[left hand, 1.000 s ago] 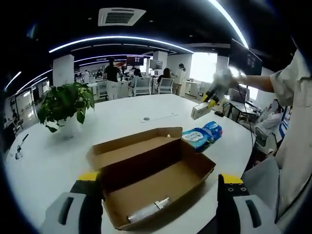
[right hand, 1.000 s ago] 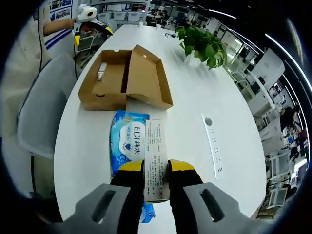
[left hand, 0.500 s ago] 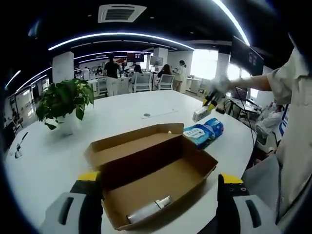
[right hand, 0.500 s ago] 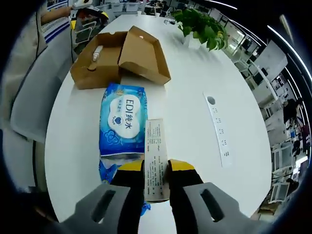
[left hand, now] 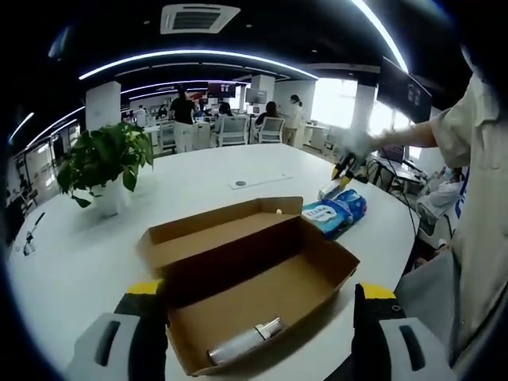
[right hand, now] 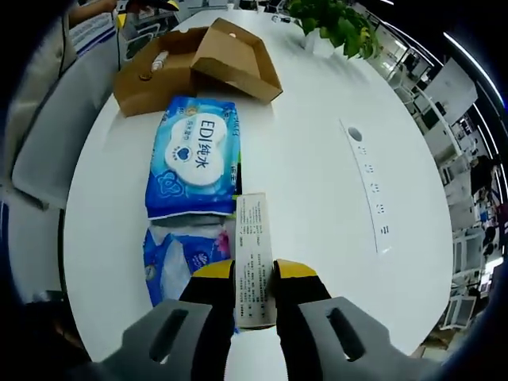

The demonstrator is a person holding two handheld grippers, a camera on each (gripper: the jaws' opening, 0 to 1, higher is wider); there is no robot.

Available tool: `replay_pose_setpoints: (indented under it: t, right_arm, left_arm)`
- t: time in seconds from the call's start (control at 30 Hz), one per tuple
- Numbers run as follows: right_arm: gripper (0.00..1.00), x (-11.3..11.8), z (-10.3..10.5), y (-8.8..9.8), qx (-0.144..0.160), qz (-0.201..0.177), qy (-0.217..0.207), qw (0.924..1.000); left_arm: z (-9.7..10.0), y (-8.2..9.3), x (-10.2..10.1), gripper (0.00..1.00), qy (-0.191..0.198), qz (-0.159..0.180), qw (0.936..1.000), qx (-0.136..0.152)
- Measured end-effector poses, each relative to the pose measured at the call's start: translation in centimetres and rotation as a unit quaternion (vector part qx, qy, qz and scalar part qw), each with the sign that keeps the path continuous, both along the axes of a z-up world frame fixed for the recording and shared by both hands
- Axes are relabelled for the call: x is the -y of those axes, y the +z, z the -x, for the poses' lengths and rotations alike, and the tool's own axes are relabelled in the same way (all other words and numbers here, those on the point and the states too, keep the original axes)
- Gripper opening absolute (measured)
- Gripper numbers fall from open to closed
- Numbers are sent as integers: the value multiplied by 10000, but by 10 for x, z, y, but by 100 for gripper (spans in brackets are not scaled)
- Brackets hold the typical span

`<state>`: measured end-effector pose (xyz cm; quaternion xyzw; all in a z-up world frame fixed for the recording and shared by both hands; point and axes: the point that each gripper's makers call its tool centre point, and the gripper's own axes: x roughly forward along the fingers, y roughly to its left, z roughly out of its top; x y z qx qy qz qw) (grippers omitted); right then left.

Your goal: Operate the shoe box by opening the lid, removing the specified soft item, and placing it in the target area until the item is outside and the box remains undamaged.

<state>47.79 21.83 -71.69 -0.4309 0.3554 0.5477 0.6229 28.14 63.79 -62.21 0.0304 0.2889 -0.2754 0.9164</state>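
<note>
Two blue soft wipe packs (right hand: 194, 155) lie on our white counter (right hand: 309, 182), outside the open brown cardboard shoe box (left hand: 250, 274); right gripper (right hand: 254, 298) pinches a slim white printed carton (right hand: 253, 258) above them, left gripper (left hand: 258, 337) gapes empty, bracketing the box.

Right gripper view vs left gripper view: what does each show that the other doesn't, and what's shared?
Right gripper view: a second wipes pack nearer the camera, and the power strip.

Left gripper view: the tube lying in the box, and people at desks.

Both: the open box, the blue wipes pack, the plant, and the right gripper shut on a carton.
</note>
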Motion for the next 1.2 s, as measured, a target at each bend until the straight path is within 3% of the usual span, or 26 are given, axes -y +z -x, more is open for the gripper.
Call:
replay_pose_setpoints:
  t: [0.53, 1.2]
  right_arm:
    - [16, 29, -2, -26, 20, 632, 276, 9976]
    - [22, 28, -12, -15, 359, 617, -22, 9974]
  left_arm:
    - [2, -6, 2, 99, 17, 54, 10000, -72]
    - [5, -8, -6, 98, 13, -24, 10000, -85]
